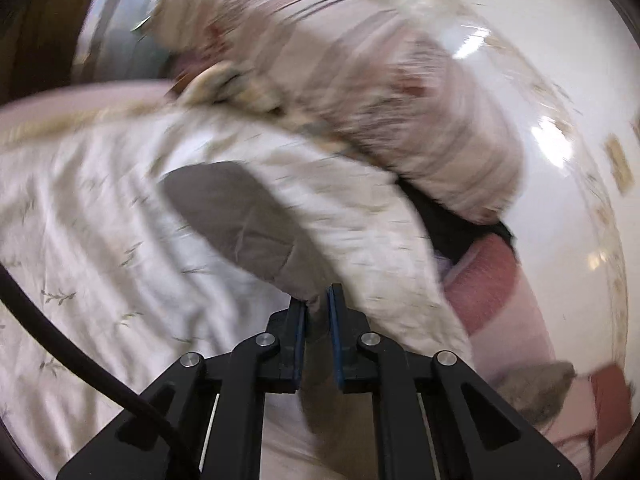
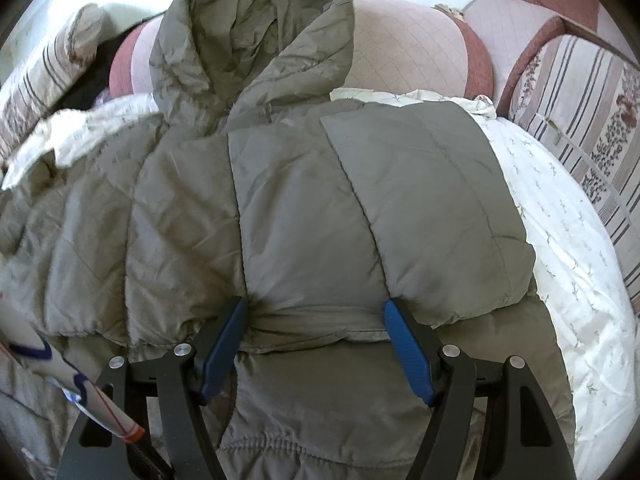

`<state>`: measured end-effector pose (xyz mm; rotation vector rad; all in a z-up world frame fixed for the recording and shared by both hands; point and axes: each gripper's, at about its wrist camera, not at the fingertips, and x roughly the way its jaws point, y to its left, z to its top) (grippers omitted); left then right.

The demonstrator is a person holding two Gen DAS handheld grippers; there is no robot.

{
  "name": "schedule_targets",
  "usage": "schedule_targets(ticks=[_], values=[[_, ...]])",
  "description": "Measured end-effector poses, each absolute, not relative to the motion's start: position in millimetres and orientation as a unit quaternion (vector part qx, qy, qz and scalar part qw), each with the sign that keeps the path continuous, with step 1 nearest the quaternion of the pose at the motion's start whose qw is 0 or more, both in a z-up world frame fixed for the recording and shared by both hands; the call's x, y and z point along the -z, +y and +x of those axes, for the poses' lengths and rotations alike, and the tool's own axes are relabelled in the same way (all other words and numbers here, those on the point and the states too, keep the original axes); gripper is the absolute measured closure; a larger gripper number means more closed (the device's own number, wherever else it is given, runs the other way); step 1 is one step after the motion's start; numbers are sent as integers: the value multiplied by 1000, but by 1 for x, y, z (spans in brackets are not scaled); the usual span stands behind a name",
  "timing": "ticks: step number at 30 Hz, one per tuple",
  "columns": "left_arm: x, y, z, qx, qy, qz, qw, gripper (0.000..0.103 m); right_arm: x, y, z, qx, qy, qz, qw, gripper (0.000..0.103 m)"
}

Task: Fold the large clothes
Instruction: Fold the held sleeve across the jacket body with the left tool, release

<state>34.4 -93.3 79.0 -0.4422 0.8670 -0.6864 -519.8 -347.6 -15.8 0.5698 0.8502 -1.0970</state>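
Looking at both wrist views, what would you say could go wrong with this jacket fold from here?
1. The left gripper pinches only a small tip of the jacket; a tug may slip it free.
2. The right gripper stands wide around the folded sleeve, so the fold could spring back.
3. The white sheet is bunched over the jacket and might be dragged along.

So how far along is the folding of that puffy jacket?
Partly done. One sleeve already lies folded across the grey hooded jacket. In hand: the left gripper is shut on a fold of grey fabric; the right gripper presses open-jawed onto the jacket. The hood still lies unfolded.
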Motion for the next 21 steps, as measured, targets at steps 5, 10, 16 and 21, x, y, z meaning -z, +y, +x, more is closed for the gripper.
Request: schedule_targets(ticks=[5,10,16,21], values=[[-143,-125,-39,394,344,-151,838,93,-21,-345,-544,509,310,276,755,27],[-168,-182,-150,487,307,-35,817,93,-51,-352,-583,532,241,312,749,24],[-77,-254,-295,556,342,179,736,90,-58,-359,-620,548,194,359,730,24],[-20,-276,-369,505,257,366,738,78,-64,-355,-632,536,183,367,738,24]])
